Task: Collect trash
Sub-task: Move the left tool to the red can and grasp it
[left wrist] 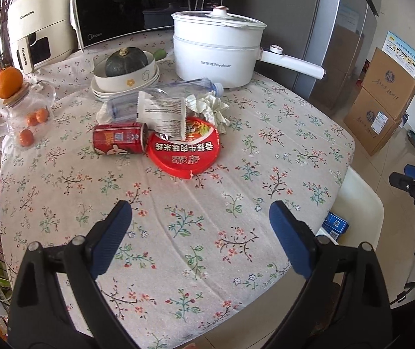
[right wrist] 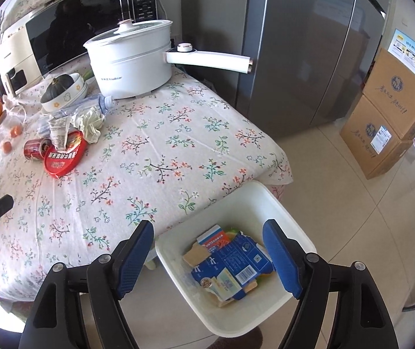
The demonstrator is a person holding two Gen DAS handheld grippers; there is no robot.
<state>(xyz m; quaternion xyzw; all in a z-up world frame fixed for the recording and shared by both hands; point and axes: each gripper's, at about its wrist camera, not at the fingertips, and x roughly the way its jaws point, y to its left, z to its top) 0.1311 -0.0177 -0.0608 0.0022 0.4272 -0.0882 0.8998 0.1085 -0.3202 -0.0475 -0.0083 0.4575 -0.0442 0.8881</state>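
While flattened blue cartons (right wrist: pixel 230 264) are already lying in the white bin (right wrist: pixel 280 203) at lower centre, both grippers, left gripper (left wrist: pixel 200 218) and right gripper (right wrist: pixel 207 241), are hovering with jaws released and empty, leaving the red can (left wrist: pixel 119 142), bowl lid (left wrist: pixel 184 152), wrapper (left wrist: pixel 162 113), bottle (left wrist: pixel 161 93) and tissue (left wrist: pixel 210 107) waiting mid-worktop (left wrist: pixel 207 232).

Beyond the tips of the left jaws lay one red can (left wrist: pixel 119 138), one red round lid (left wrist: pixel 184 152), one printed wrapper (left wrist: pixel 162 112), one clear plastic bottle (left wrist: pixel 161 94) and one crumpled tissue (left wrist: pixel 209 107). Farther off stood one white pot (left wrist: pixel 216 51), one dark squash (left wrist: pixel 123 61) in a stack of bowls (left wrist: pixel 126 83), one microwave (left wrist: pixel 137 3) and one cream appliance (left wrist: pixel 37 33). To the left of those jaws were one big orange (left wrist: pixel 8 83) and three small ones (left wrist: pixel 33 123). Between the right jaws sat one white bin (right wrist: pixel 236 261), holding several flattened cartons (right wrist: pixel 230 264) whose number could not be told. Off to the right stood two cardboard boxes (right wrist: pixel 393 116).
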